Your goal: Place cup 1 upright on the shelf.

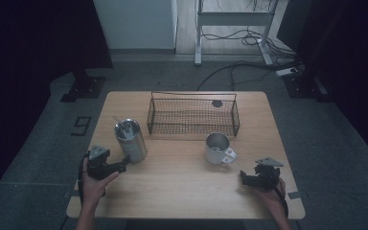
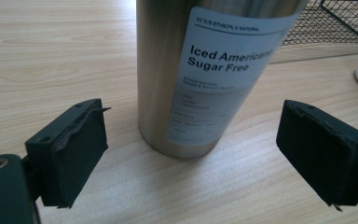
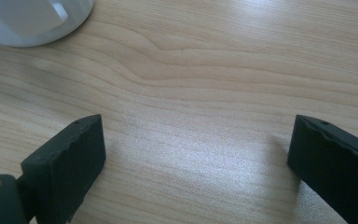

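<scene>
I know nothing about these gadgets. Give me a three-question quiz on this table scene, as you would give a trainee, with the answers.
1. True or false: the left gripper is clamped on the tall steel tumbler with the white label.
2. Which stands nearer the right gripper: A, the black wire mesh basket; B, the white mug with a handle?
3. Fill in: the label's large print reads "Iced Americano, Sugar ____".

Key
1. False: its jaws stand open, one on each side of the tumbler, not touching.
2. B.
3. Free.
</scene>
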`<action>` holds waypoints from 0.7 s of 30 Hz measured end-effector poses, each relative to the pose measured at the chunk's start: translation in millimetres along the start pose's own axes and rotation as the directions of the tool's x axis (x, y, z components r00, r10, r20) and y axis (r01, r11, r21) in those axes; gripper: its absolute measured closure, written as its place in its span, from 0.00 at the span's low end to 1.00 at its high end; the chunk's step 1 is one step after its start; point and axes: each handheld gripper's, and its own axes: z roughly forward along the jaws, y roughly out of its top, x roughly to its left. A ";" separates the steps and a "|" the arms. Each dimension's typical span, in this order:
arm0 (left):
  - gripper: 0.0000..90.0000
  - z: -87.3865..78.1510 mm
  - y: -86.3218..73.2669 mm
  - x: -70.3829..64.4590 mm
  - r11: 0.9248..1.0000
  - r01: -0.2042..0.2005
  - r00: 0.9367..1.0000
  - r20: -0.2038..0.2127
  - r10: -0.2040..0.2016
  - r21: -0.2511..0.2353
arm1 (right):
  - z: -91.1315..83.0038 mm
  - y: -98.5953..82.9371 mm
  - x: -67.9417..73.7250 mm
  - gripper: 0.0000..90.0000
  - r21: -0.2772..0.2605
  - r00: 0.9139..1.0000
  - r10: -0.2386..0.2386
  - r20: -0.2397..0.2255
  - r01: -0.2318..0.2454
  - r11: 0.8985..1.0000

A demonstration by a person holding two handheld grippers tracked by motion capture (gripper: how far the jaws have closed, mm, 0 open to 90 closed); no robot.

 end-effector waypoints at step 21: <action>0.05 9.0 18.7 1.5 1.000 -0.023 1.000 0.021 0.023 0.006 | -0.2 -0.1 0.1 0.04 -0.001 1.000 -0.001 0.000 0.001 1.000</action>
